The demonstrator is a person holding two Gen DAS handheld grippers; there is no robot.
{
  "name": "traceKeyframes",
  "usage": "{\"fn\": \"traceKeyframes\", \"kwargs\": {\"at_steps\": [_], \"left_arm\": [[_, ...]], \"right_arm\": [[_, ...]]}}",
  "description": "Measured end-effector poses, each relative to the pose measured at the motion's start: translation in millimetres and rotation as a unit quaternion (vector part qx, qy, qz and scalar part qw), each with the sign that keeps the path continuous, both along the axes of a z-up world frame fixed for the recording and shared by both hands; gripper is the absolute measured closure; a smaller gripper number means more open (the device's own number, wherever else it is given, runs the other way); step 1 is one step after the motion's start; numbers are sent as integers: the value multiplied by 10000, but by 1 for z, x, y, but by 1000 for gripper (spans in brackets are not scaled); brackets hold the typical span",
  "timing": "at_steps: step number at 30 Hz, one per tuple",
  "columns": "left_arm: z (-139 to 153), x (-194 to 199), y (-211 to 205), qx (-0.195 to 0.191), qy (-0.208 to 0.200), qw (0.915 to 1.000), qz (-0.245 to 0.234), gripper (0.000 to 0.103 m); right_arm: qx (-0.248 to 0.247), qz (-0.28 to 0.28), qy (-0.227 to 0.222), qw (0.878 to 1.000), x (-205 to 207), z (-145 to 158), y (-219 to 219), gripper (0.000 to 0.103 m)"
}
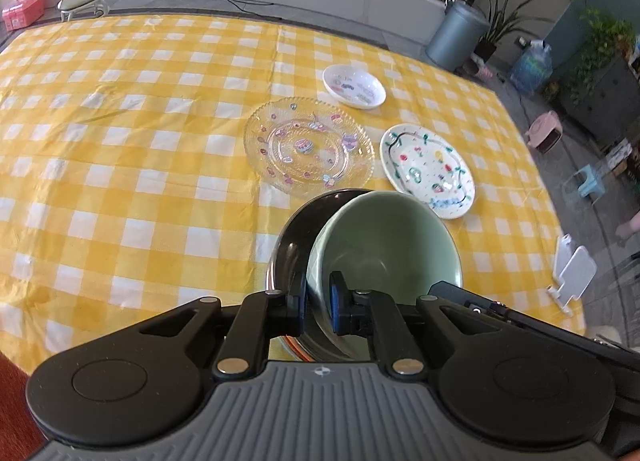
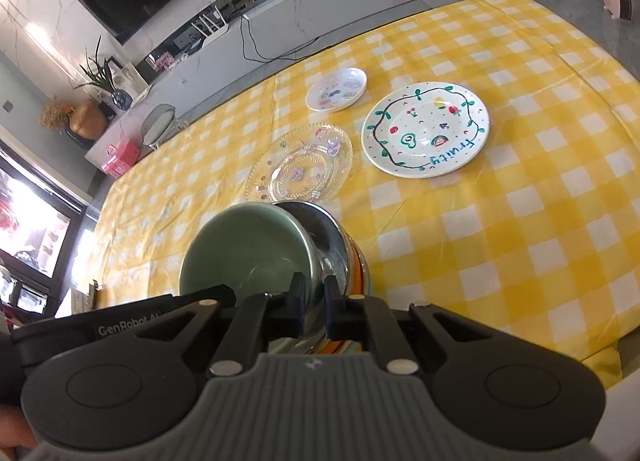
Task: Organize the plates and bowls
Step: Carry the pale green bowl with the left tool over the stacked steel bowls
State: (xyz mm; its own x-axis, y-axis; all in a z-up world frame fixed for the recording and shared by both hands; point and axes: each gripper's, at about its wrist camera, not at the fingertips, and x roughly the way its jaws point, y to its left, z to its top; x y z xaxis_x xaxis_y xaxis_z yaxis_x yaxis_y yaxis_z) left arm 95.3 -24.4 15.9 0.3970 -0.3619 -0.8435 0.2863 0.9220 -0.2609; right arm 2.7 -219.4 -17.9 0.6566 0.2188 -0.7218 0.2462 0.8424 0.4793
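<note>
Plates and bowls sit on a tabletop (image 1: 120, 133) covered in yellow-and-white check. Largest is a clear glass plate (image 1: 309, 145) with small painted figures, near the middle toward the far edge. Just beside it lies a white plate (image 2: 425, 128) painted with fruit and a black wavy ring, and behind both, closer to the far edge, a small white dish (image 1: 354, 85). Nearest the cameras, a green bowl (image 1: 386, 239) rests tilted inside a steel bowl (image 2: 338, 245) with an orange band. The left gripper (image 1: 318, 303) has its jaws closed on the green bowl's rim; the right gripper (image 2: 314, 301) pinches the steel bowl's rim.
</note>
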Motion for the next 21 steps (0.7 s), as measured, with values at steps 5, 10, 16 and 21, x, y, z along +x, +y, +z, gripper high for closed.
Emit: {"fn": "traceKeyframes", "kwargs": {"at_steps": [5, 10, 16, 21], "left_arm": [[-3, 2, -5, 246, -19, 9995, -173, 90], [-6, 5, -11, 436, -32, 9983, -393, 89], [-2, 9, -14, 592, -84, 9967, -557, 90], [12, 11, -13, 544, -310, 9965, -552, 90]], "right_arm": [[-225, 53, 48, 9997, 5, -4, 6, 97], [-614, 107, 74, 9980, 9, -2, 14, 97], [-814, 150, 143, 9965, 14, -2, 17, 97], [-876, 168, 137, 9959, 15, -3, 17, 96]]}}
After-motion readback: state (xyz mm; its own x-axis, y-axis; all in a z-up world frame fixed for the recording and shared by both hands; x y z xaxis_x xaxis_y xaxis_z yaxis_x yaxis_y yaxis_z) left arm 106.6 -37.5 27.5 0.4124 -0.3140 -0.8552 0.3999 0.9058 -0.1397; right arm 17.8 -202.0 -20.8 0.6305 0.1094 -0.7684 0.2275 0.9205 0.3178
